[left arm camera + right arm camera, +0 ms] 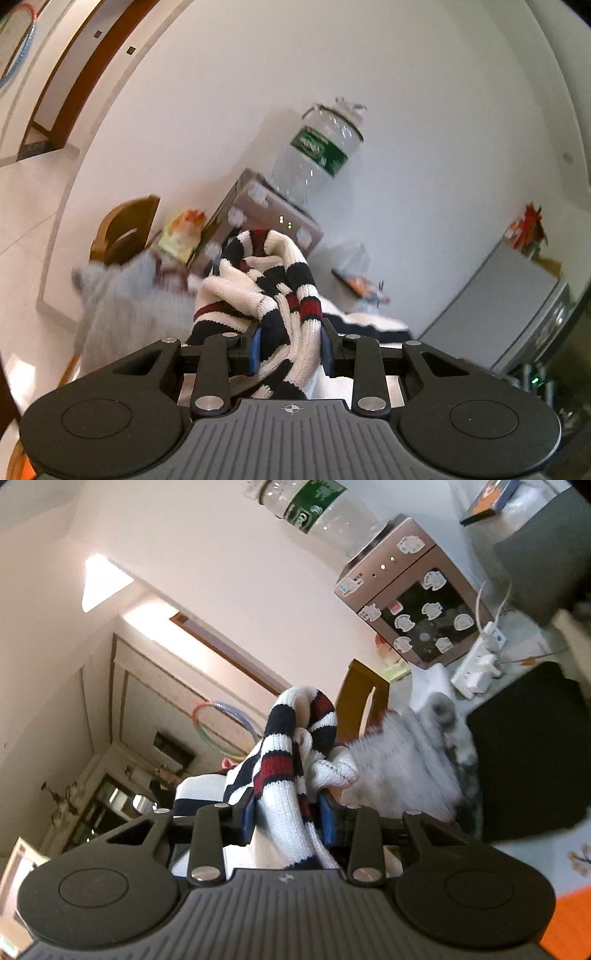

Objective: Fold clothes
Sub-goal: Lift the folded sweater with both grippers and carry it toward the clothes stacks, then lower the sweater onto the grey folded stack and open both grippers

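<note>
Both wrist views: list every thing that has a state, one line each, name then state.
left gripper: shut on the striped knit garment.
right gripper: shut on the same garment.
striped knit garment: bunched, lifted, held at two places.
grey garment: lying loose, blurred, not held.
water dispenser: powered, indicator lights lit.
water bottle: inverted on the dispenser; water level unclear.
power strip: plugs inserted.

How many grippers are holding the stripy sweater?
2. The left gripper pinches a bunch of the striped sweater; the right gripper pinches another bunch.
</note>
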Available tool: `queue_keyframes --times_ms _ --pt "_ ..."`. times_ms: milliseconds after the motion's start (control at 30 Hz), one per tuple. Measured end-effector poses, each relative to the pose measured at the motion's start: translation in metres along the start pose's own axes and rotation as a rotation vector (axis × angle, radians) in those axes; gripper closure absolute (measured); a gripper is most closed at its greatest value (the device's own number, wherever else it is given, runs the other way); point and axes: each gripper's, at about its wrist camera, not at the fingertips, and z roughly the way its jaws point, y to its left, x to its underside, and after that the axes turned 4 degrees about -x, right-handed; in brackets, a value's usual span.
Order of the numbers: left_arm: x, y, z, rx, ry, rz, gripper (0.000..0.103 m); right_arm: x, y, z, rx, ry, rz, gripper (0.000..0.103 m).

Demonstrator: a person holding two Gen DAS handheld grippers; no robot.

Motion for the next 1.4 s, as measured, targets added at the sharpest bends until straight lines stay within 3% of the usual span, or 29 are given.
queue_keyframes --times_ms 267,433,567,733,900,967,1033,1100,1333,1400 --pt "-0.063 0.048 0.064 -0.01 -0.012 0.03 0.07 -0.054 -0.012 0.101 0.033 -0.023 0.054 0.063" --pt "-0.059 0.106 0.121 -0.113 0.055 -0.025 0.07 -0.058 -0.055 0.155 0.145 -0.005 0.073 0.062" --pt "-0.045 0.144 0.148 -0.198 0.061 -0.027 0.065 -0.049 -0.081 0.178 0.243 -0.005 0.012 0.052" --pt "-0.032 0.164 0.149 -0.194 0.045 -0.031 0.05 -0.043 -0.086 0.182 0.266 -0.034 -0.073 0.04" --pt "-0.031 0.162 0.141 -0.181 0.013 0.005 0.043 -0.038 -0.062 0.177 0.333 -0.046 -0.235 0.036" --pt "-0.034 0.158 0.138 -0.185 0.013 0.036 0.035 -0.039 -0.051 0.174 0.361 -0.052 -0.291 0.032" --pt "-0.036 0.151 0.13 -0.184 0.005 0.057 0.03 -0.038 -0.039 0.167 0.386 -0.067 -0.348 0.024" --pt "-0.038 0.142 0.119 -0.175 -0.015 0.081 0.015 -0.037 -0.027 0.16 0.395 -0.076 -0.399 0.017" --pt "-0.036 0.096 0.072 -0.208 -0.059 0.206 0.004 -0.024 0.012 0.12 0.408 -0.08 -0.476 0.008" --pt "-0.032 0.082 0.056 -0.213 -0.068 0.236 0.002 -0.017 0.025 0.103 0.41 -0.09 -0.496 0.001"
